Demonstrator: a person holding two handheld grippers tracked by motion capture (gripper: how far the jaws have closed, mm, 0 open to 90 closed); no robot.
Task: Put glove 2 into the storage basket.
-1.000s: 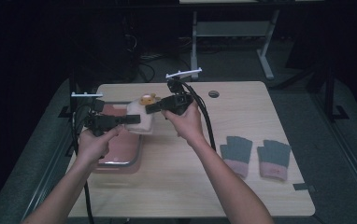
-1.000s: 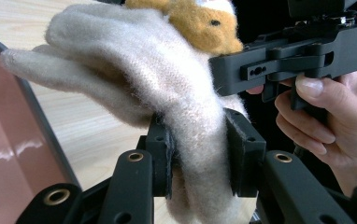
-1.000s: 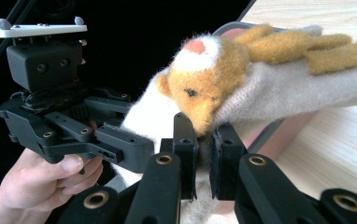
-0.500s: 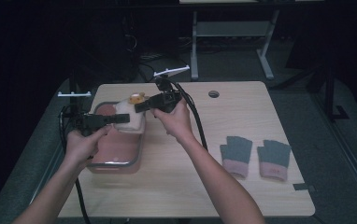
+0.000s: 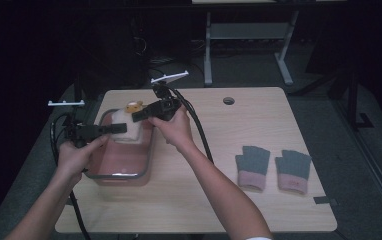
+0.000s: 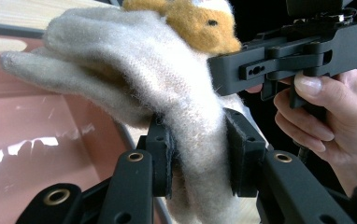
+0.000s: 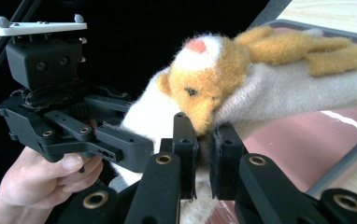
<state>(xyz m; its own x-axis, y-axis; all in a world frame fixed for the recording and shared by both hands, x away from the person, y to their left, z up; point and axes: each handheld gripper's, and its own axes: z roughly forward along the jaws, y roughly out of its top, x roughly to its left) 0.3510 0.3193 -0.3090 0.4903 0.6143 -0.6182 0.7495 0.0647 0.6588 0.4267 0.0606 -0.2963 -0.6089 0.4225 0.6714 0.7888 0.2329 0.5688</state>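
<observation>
Left tongs [image 6: 197,154] and right tongs [image 7: 203,154] both pinch a cream glove [image 5: 129,125], held above the pink tub [image 5: 121,162] at left centre of the surface [image 5: 214,200].

- A tub [image 5: 121,175] sits at the table's [image 5: 204,200] left side.
- A glove [image 5: 129,127] hangs over the tub's far end, between the left gripper [image 5: 121,128] on its left and the right gripper [image 5: 138,116] on its right.
- Two more gloves [image 5: 273,167] lie side by side on the table, well to the right.
</observation>
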